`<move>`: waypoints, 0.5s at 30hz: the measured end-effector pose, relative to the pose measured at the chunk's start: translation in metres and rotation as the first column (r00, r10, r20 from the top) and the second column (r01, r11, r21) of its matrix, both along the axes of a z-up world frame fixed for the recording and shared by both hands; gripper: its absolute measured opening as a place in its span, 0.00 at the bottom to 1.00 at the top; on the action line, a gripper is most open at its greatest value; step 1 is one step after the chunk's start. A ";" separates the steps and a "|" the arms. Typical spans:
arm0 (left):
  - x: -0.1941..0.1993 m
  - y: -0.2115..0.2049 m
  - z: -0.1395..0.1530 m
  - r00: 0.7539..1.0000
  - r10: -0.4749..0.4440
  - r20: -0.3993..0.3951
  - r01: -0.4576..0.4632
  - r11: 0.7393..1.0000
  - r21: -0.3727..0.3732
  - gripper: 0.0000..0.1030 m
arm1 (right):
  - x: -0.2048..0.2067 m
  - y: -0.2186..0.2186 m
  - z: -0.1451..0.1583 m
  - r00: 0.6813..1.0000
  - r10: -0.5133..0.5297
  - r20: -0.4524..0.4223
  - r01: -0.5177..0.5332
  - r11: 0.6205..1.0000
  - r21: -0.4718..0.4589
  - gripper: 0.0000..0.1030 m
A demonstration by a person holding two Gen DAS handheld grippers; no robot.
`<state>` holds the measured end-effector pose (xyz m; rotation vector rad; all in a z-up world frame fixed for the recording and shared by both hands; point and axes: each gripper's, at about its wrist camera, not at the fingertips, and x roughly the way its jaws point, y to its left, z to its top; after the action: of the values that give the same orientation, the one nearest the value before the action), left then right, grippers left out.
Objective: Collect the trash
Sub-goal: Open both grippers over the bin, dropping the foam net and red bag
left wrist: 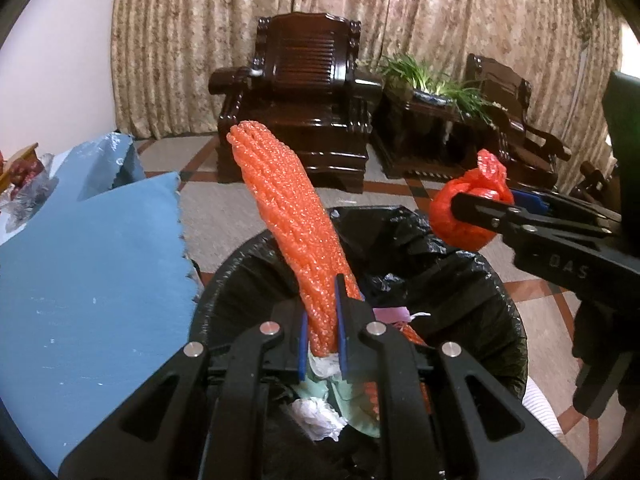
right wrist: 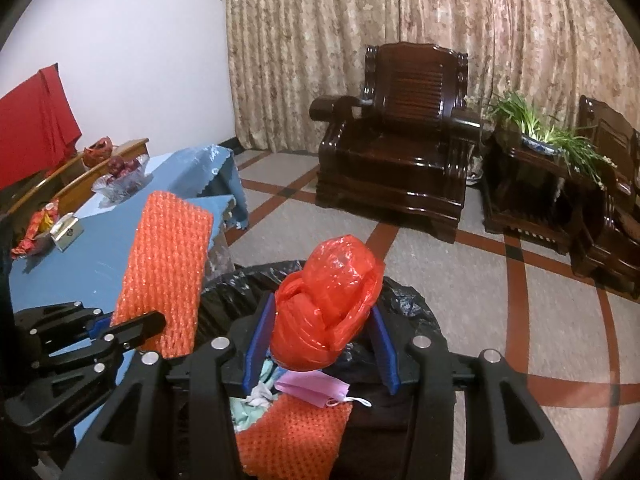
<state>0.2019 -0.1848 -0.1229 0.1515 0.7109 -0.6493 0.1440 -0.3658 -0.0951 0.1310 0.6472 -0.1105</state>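
My left gripper (left wrist: 322, 320) is shut on an orange foam net sleeve (left wrist: 288, 216), which stands up from the fingers above a bin lined with a black bag (left wrist: 248, 276). The sleeve also shows in the right wrist view (right wrist: 168, 268), with the left gripper (right wrist: 156, 324) at the far left. My right gripper (right wrist: 320, 336) is shut on a knotted red plastic bag (right wrist: 328, 300) above the bin's rim (right wrist: 408, 300). In the left wrist view the red bag (left wrist: 468, 208) hangs over the bin's right side. The bin holds white tissue (left wrist: 316, 416), a pink mask (right wrist: 312, 388) and another orange net (right wrist: 292, 436).
A table with a blue cloth (left wrist: 88, 280) stands left of the bin, with a fruit bowl (right wrist: 120, 180) and a small box (right wrist: 66, 232) on it. Dark wooden armchairs (right wrist: 400, 136) and a potted plant (right wrist: 552, 140) stand beyond on the tiled floor.
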 end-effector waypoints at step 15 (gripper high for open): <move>0.004 0.030 -0.007 0.997 0.072 -0.037 -0.073 0.997 -0.007 0.65 | -0.003 -0.008 -0.006 0.999 -0.033 -0.011 0.033 0.999 0.006 0.94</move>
<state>0.2061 -0.1546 -0.1296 0.1060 0.7455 -0.5868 0.1407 -0.3736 -0.1014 0.1475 0.6565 -0.1408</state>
